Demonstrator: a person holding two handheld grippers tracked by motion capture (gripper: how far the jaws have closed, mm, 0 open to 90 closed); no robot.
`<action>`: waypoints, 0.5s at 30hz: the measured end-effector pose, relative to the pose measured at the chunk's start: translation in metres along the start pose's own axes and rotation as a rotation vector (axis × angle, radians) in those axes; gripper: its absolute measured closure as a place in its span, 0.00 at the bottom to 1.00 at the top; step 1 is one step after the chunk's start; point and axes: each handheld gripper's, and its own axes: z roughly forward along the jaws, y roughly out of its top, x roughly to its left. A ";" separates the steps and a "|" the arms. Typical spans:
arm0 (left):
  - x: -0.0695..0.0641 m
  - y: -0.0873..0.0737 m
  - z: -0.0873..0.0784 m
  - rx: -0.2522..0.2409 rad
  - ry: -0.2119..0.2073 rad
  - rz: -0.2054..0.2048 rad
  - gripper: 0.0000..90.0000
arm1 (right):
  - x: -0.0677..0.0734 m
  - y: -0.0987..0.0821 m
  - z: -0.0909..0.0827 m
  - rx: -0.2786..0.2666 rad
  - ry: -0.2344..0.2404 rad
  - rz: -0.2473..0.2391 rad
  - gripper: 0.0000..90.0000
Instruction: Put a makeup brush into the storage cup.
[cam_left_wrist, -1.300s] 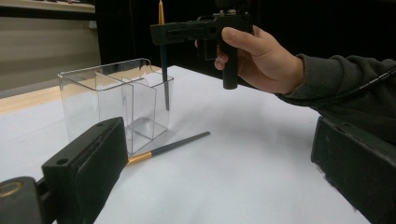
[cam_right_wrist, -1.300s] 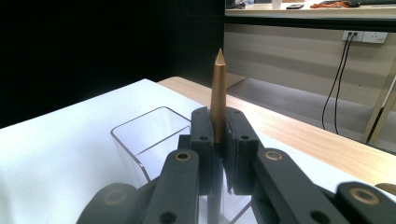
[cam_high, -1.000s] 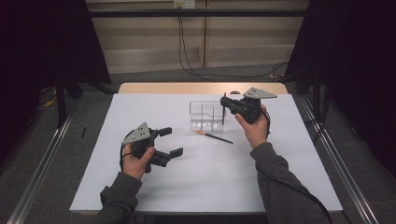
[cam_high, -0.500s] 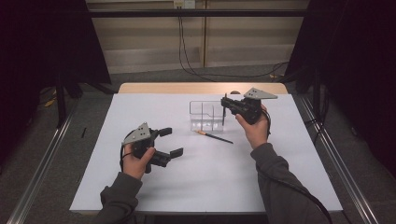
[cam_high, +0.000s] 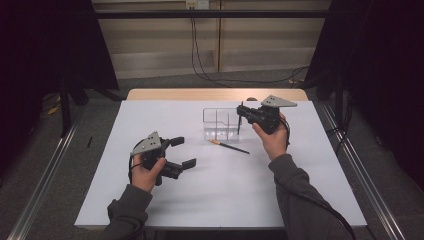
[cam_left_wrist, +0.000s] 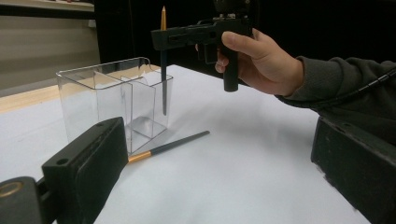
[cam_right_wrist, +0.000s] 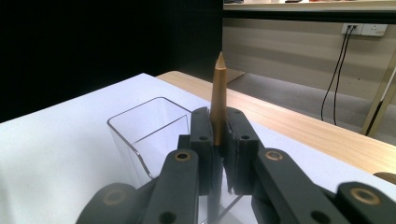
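A clear plastic organizer (cam_high: 216, 121) with several compartments stands at the table's far middle. My right gripper (cam_high: 240, 113) hovers over its right end, shut on a slim brush (cam_left_wrist: 164, 79). The brush stands upright with its gold end (cam_right_wrist: 217, 93) up. Its dark shaft hangs down into the right compartment of the organizer (cam_left_wrist: 93, 95), and its lower end stays above the floor. A second brush (cam_high: 229, 146) with a gold end lies flat on the table in front of the organizer. My left gripper (cam_high: 182, 152) rests low at the near left, open, with nothing between its jaws.
The white table top (cam_high: 300, 190) has a wooden strip (cam_high: 200, 94) along its far edge. Metal rails (cam_high: 360, 170) run along both sides of the table. Cables (cam_high: 195, 45) hang down the wall behind it.
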 end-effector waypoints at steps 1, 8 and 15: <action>0.000 0.000 0.000 0.000 0.003 -0.002 0.04 | 0.000 0.000 0.000 0.001 0.002 0.001 0.92; -0.001 0.000 0.000 0.001 0.014 -0.006 0.04 | 0.002 0.001 0.002 0.024 -0.005 -0.004 0.63; -0.001 0.001 0.000 0.008 0.015 -0.002 0.04 | 0.003 0.003 -0.001 0.013 -0.017 -0.012 0.47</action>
